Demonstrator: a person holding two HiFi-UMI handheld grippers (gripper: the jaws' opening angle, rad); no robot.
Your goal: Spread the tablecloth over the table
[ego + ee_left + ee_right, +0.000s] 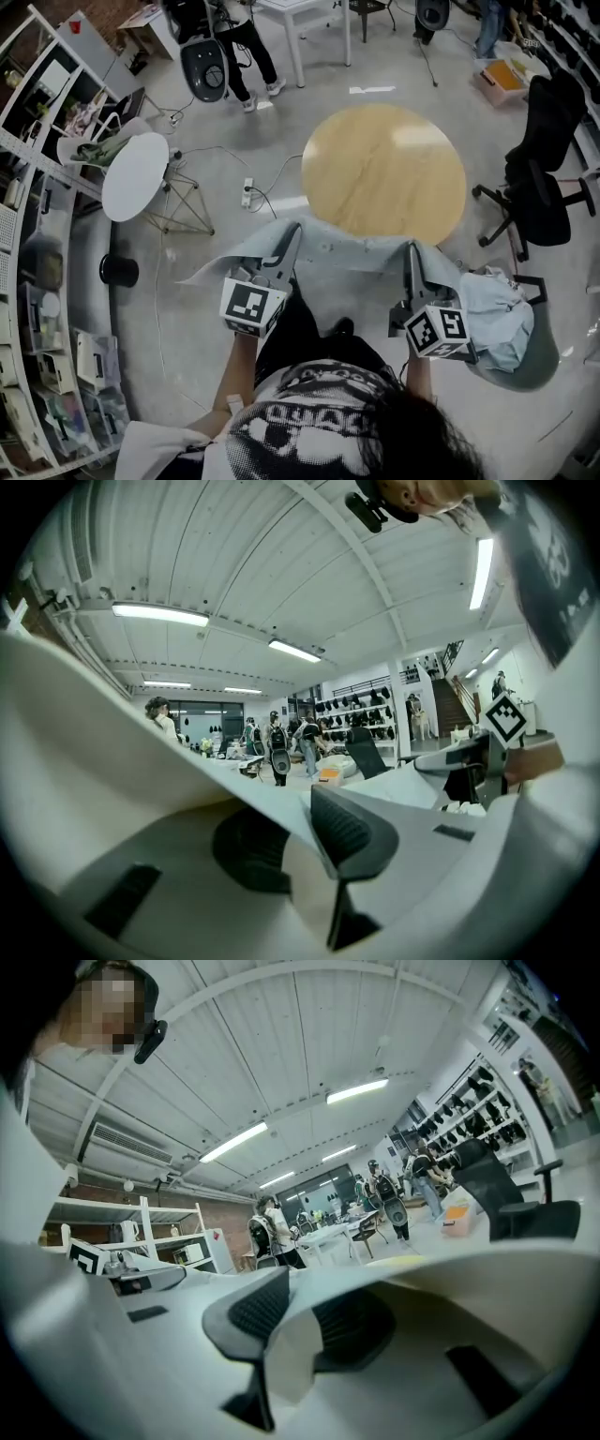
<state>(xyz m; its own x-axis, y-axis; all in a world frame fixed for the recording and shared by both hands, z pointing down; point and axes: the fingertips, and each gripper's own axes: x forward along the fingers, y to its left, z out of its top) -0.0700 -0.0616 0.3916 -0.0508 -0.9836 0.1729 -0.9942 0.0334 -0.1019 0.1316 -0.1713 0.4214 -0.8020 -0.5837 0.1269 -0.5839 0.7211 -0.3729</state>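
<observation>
Nearest, below the person's head, two hand-held grippers are seen, one in each hand. The left hand-held gripper is clamped on the near hem of the single tablecloth. The right hand-held gripper is closed on the same hem. In each gripper view a fold of the pale cloth is pinched between the two ribbed pads.

The tablecloth is held stretched in the air between them. Its far edge reaches the near rim of the one round wooden surface; whether the two touch cannot be told. The cloth's right end is bunched over a rounded grey-green object, which is mostly hidden.

Farther left, one white oval side table and one black bin are seen; the bin's contents cannot be made out. Shelving is cut off by the left edge. At the right, black office chairs overlap, so they are hard to count. Farthest off, one plastic box holds something orange.
</observation>
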